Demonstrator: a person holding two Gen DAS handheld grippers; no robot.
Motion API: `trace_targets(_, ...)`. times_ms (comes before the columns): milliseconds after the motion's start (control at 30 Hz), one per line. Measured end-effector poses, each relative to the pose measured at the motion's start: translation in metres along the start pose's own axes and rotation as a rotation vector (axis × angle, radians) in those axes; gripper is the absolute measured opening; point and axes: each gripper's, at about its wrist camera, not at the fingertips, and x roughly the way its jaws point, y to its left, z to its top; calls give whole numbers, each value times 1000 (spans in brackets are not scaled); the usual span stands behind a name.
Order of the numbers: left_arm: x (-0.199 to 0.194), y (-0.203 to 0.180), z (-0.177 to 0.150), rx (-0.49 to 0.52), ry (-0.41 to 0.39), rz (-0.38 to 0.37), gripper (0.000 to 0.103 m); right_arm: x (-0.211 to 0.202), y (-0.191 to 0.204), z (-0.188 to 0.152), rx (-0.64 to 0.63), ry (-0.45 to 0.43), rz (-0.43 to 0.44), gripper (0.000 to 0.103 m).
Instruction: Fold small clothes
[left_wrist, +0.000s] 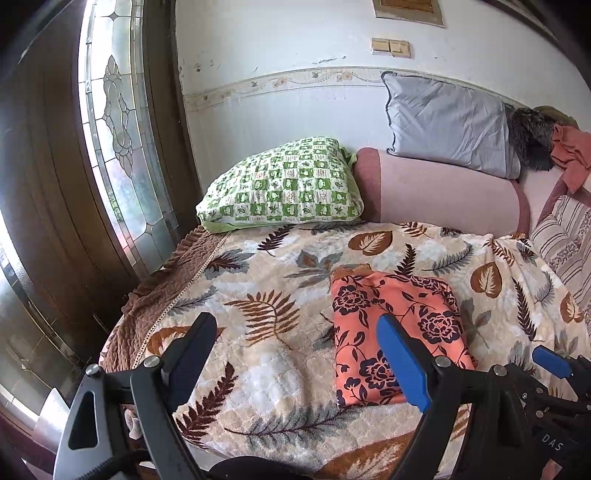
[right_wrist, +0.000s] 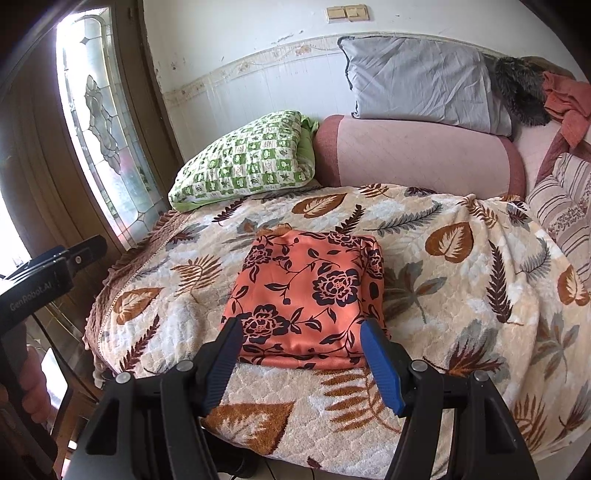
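A folded orange garment with dark flowers (right_wrist: 306, 295) lies flat in a neat rectangle on the leaf-patterned blanket (right_wrist: 461, 295); it also shows in the left wrist view (left_wrist: 391, 328). My right gripper (right_wrist: 301, 334) is open and empty, its fingers straddling the near edge of the garment, just above it. My left gripper (left_wrist: 295, 332) is open and empty, to the left of the garment, with its blue finger over the garment's near part. The right gripper's tip (left_wrist: 552, 362) shows at the right edge of the left wrist view.
A green checked pillow (right_wrist: 247, 158) lies at the back left. A pink bolster (right_wrist: 417, 155) and a grey pillow (right_wrist: 424, 81) stand against the wall. Loose orange cloth (right_wrist: 569, 107) lies at the far right. A stained-glass door (right_wrist: 99, 110) stands on the left.
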Motion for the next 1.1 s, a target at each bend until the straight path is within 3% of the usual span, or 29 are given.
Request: trace_targets(1100,2,2,-2,8,21,-42,89,4,15,-5,-23,9,5,69)
